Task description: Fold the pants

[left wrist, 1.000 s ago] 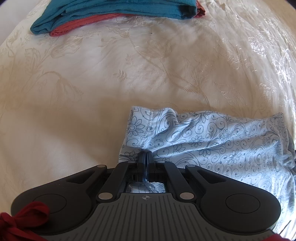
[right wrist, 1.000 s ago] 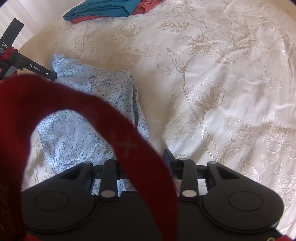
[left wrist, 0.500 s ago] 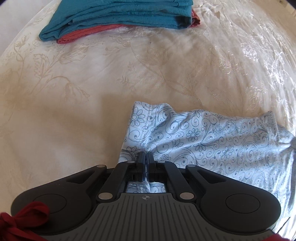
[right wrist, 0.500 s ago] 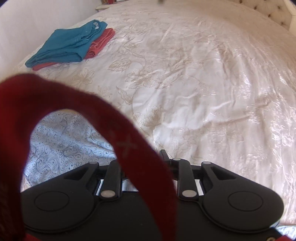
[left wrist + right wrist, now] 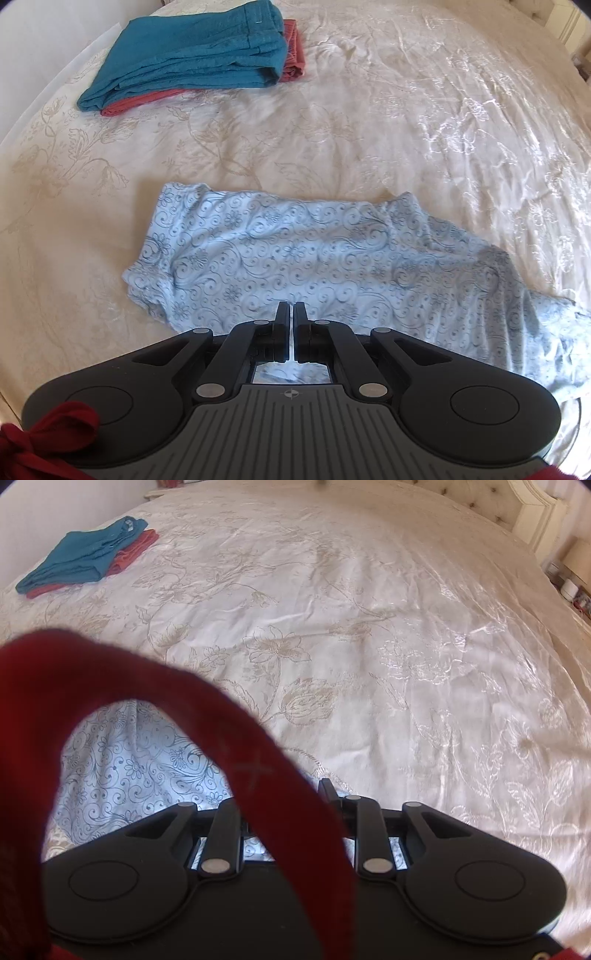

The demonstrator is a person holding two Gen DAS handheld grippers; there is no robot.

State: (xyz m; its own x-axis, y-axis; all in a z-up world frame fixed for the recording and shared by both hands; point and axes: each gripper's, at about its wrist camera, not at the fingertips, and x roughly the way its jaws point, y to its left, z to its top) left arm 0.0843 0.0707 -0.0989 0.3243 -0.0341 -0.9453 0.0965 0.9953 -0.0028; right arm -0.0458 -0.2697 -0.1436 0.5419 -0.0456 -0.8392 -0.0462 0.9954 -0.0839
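The light blue pants (image 5: 314,258) with a dark swirl print lie spread flat and doubled over on the cream bedspread (image 5: 369,140). My left gripper (image 5: 293,314) hovers over their near edge with its fingers shut. A thin bright slit shows between the fingers and no cloth bunches there. In the right wrist view, part of the pants (image 5: 140,768) shows at lower left through a red strap loop (image 5: 221,738). My right gripper (image 5: 295,790) stands open over the bare bedspread to the right of them. One finger (image 5: 327,788) is visible and the strap hides the other.
A folded teal garment on a folded red one (image 5: 195,62) sits at the far left of the bed, seen also as a stack (image 5: 81,561) in the right wrist view. A tufted headboard (image 5: 517,513) and a bedside lamp (image 5: 576,565) lie far right.
The left gripper has risen and pulled back from the pants, which were bunched at its fingertips and now lie flat. The right gripper has tipped up and swung away from the pants toward the bed's middle.
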